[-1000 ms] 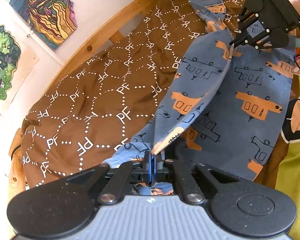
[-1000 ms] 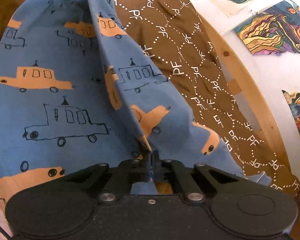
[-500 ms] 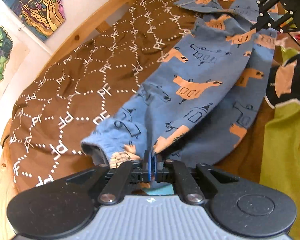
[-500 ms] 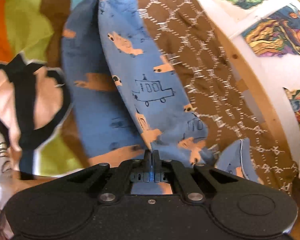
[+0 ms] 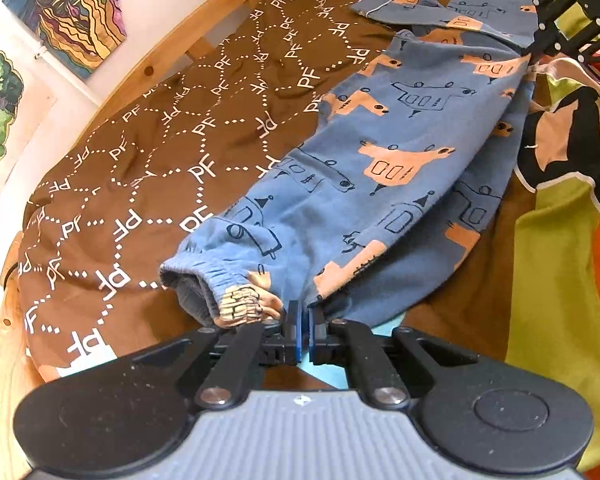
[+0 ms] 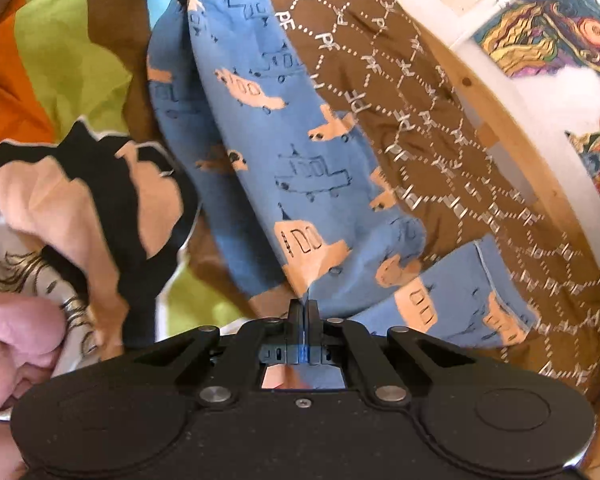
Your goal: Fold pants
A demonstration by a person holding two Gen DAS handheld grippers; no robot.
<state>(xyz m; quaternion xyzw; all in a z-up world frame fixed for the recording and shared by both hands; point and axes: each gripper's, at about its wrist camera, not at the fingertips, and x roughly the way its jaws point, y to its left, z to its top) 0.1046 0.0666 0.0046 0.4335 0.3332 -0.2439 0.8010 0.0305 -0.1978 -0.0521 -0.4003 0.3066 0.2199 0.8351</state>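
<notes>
Left gripper (image 5: 304, 312) and right gripper (image 6: 302, 308) each pinch opposite ends of the blue pants (image 5: 380, 160), jaws nearly closed.

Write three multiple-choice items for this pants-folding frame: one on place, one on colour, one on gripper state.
1. What do the pants lie on?
A. a brown cover printed PF
B. a bare wooden floor
C. a white table

2. What colour is the pants' fabric?
A. red with stripes
B. blue with orange and outlined cars
C. plain green

3. How does the left gripper stand?
A. wide open above the cloth
B. shut on the pants
C. shut on nothing

Key: 1 A, the brown cover spreads under them; 2 B, the print shows in both views; 3 B, cloth is pinched between its fingers near the cuff, as the right gripper pinches the other end.
</notes>
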